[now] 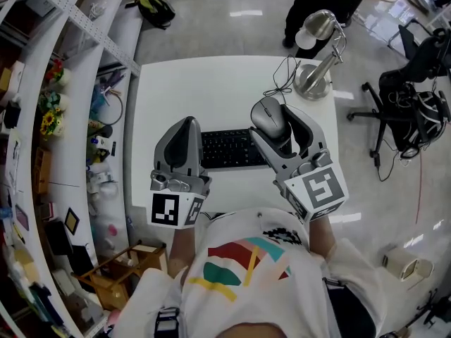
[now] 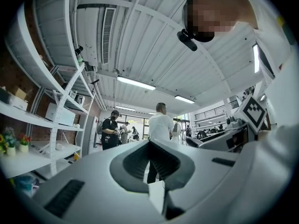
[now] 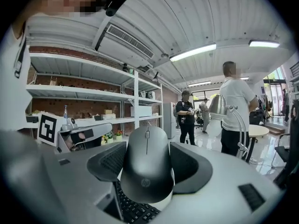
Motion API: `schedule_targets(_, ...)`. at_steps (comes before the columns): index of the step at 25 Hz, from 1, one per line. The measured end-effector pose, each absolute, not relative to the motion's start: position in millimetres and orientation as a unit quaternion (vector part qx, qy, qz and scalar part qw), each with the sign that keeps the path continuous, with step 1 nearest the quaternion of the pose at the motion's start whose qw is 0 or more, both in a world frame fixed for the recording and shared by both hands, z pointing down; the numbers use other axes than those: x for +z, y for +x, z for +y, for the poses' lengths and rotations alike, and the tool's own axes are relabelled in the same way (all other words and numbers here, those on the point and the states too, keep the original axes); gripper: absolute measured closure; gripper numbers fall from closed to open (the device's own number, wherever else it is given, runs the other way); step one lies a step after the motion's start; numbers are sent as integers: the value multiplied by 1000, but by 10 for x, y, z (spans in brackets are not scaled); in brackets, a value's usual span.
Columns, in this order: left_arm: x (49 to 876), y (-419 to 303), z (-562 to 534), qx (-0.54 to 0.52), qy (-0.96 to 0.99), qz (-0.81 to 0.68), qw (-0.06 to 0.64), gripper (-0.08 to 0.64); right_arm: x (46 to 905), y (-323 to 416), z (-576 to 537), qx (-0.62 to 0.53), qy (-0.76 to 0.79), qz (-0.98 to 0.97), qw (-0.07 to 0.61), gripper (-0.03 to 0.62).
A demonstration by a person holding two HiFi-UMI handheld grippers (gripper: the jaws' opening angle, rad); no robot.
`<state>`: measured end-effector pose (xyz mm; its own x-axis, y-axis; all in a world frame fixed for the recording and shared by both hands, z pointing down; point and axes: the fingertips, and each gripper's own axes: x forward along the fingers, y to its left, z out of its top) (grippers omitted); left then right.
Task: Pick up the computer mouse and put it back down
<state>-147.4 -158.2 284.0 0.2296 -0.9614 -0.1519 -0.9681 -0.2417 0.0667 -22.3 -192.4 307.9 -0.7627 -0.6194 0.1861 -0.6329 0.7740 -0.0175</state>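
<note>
At the left of the white rectangular counter (image 1: 204,90), by its near edge, the left gripper (image 1: 186,129) hangs over the left end of a flat black keyboard (image 1: 229,148). Its grey fingers (image 2: 88,181) are pressed together with nothing between them. The keyboard lies along the middle of the near edge.

Past the keyboard's right end, the right gripper (image 1: 283,127) has its fingers (image 3: 192,164) clamped on the computer mouse (image 3: 147,169) – a smooth, matte, dark grey mouse with a rounded, humped back. A thin scroll wheel sits in a slit that runs down the front half, and a small round logo is printed low on the back. A pale rim shows under the tail end.

The dark ribbed inner faces of the fingers press against both of its flanks. It is held off the counter and tipped nose-up, its back facing the gripper's camera, with keyboard keys visible below it. From the head view it is a grey oval over the right half of the counter, between the keyboard and the far right corner – where a silver desk lamp (image 1: 315,79) with a round base stands.
</note>
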Motion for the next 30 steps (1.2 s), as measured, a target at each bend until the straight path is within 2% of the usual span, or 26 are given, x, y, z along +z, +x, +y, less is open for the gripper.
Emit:
schedule_targets(9, 3133, -1645, -1768, 68, -772, 632, -17, 515, 3331, -402, -2214, 65, 318, -940, 110, 293)
schedule_targets(15, 3446, -1810, -1933, 59, -762, 643, -55, 515, 3748, -512, -2874, 130, 322, -931, 114, 293)
schedule_targets(24, 3986, -1973, -2128, 28, -744, 656, -121, 516, 5159, -710, -4393, 170, 375, -879, 240, 293)
schedule_targets(30, 4229, -2044, -2250, 19, -731, 664, -155, 515, 5784, -748, -4916, 167, 393, -851, 306, 293)
